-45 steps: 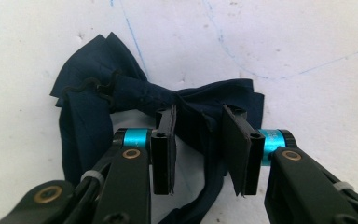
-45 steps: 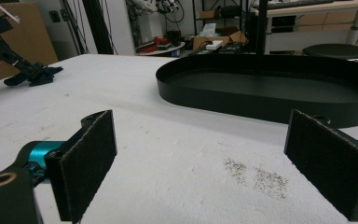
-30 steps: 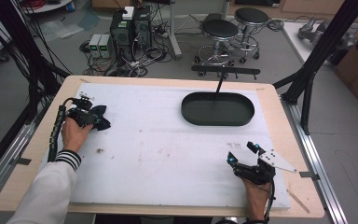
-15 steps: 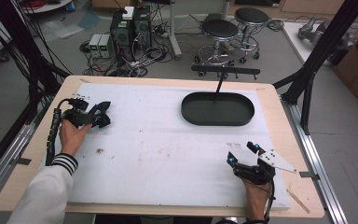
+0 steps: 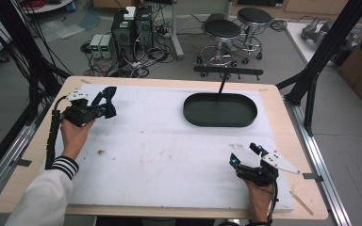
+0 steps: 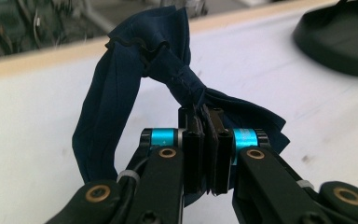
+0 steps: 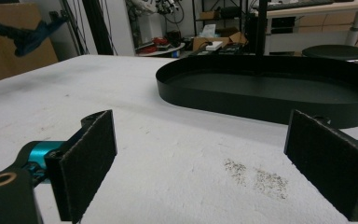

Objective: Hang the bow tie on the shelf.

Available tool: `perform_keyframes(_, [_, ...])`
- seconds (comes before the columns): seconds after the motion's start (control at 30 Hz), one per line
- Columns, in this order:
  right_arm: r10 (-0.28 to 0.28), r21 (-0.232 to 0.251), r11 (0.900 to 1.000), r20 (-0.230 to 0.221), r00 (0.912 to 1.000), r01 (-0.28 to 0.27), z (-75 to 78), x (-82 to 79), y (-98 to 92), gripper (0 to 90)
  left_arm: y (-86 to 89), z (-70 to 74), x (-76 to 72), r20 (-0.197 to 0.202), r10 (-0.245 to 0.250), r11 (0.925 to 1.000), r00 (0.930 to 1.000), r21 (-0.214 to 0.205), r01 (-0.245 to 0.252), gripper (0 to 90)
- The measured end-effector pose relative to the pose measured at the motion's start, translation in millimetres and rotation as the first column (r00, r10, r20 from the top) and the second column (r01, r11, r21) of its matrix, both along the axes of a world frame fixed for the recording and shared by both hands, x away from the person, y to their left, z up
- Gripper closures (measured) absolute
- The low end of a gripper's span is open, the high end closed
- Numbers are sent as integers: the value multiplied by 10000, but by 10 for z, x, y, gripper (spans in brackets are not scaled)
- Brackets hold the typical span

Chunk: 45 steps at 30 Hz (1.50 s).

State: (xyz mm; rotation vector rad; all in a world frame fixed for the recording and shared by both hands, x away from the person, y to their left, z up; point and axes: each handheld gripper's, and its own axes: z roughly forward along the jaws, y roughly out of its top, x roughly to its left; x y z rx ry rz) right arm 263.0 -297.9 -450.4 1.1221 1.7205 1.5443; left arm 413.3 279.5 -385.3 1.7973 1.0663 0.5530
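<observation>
The left gripper [image 6: 205, 154] has its jaws clamped together on a dark navy bow of pleated soft fabric [image 6: 168, 70], gripping it right beside the stitched knot at its middle. From the high view the bow [image 5: 104, 101] sits at the gripper's tip [image 5: 99, 109], lifted just off the white padded table cover [image 5: 169, 141]. The cloth looks light and limp: one loop arches up and over to the left of the jaws while the other wing droops behind them, so it will likely flop and swing when carried. The knot is the firmest, thickest spot and seems the soundest place to hold; a wing alone could slip or unfold.

Well apart to the gripper's right stands a black oval metal tray [image 5: 220, 110] with a low rim. The right gripper [image 5: 246, 158] rests near the table's front edge, jaws wide apart and empty, with the tray [image 7: 270, 93] ahead of it. Nothing lies between bow and tray.
</observation>
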Motion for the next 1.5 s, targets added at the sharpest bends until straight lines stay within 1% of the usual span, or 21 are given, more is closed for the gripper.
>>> perform_keyframes(0.03, [-4,-4,10000,-12,10000,4,0,-1,0,82,-15,46,-23,353,-61,9987,9994,-508,79,864])
perform_keyframes(0.07, [-4,-4,10000,-12,10000,4,0,-1,0,82,-15,46,-23,353,-61,9987,9994,-508,79,864])
perform_keyframes(0.1, [11,-27,10000,8,10000,-11,1,-2,1,81,-23,81,-39,686,-145,9953,9975,-943,209,864])
perform_keyframes(0.13, [11,-27,10000,8,10000,-11,1,-2,1,81,-23,81,-39,686,-145,9953,9975,-943,209,864])
perform_keyframes(0.23, [20,-28,10000,-33,10000,-20,2,-7,9,82,-61,157,-71,1278,-199,9945,9916,-993,328,864])
perform_keyframes(0.3, [29,-19,10000,-47,10000,-29,2,-8,7,81,-100,220,-94,1574,-185,9915,9874,-1244,384,865])
perform_keyframes(0.37, [7,-16,10000,6,10000,-7,1,-2,2,82,-158,295,-119,1881,-122,9892,9821,-1411,393,865])
perform_keyframes(0.43, [5,-10,10000,-10,10000,-5,1,-5,4,81,-223,374,-139,2184,-179,9891,9757,-1387,492,865])
perform_keyframes(0.47, [5,-10,10000,-10,10000,-5,1,-5,4,81,-261,410,-149,2330,-224,9877,9722,-1455,576,865])
perform_keyframes(0.6, [12,1,10000,-6,10000,-12,1,-6,2,81,-411,535,-163,2685,-520,9838,9619,-1519,956,865])
perform_keyframes(0.63, [24,38,10000,-20,10000,-24,1,-9,2,81,-446,564,-162,2708,-611,9822,9607,-1551,1062,865])
perform_keyframes(0.73, [21,21,10000,20,10000,-21,0,-9,1,81,-559,647,-162,3013,-777,9796,9503,-1540,1289,865])
perform_keyframes(0.9, [6,88,10000,28,10000,-7,-1,-12,-3,81,-774,773,-126,3286,-1020,9717,9389,-1692,1648,865])
perform_keyframes(0.97, [18,49,10000,117,9999,-18,-1,-12,-8,81,-872,821,-103,3354,-1158,9712,9349,-1590,1773,865])
perform_keyframes(1.03, [15,59,10000,109,9999,-16,-1,-15,-8,81,-967,866,-78,3399,-1308,9683,9313,-1578,1935,865])
perform_keyframes(1.1, [16,91,10000,123,9999,-17,-3,-18,-10,81,-1057,897,-56,3491,-1378,9653,9269,-1623,2046,865])
perform_keyframes(1.17, [9,130,9999,120,9999,-11,-3,-18,-12,81,-1143,918,-29,3507,-1478,9635,9248,-1599,2146,865])
perform_keyframes(1.3, [24,183,9998,116,9999,-26,-3,-18,-16,82,-1316,945,33,3593,-1692,9596,9178,-1522,2365,865])
perform_keyframes(1.43, [34,203,9998,119,9999,-36,-4,-20,-17,81,-1497,951,121,3552,-1858,9527,9162,-1631,2564,865])
perform_keyframes(1.47, [10,184,9998,182,9998,-14,-5,-17,-19,81,-1546,950,145,3504,-1936,9499,9164,-1669,2645,865])
perform_keyframes(1.5, [1,215,9998,137,9999,-4,-5,-21,-18,81,-1599,948,166,3490,-1962,9496,9164,-1655,2663,865])
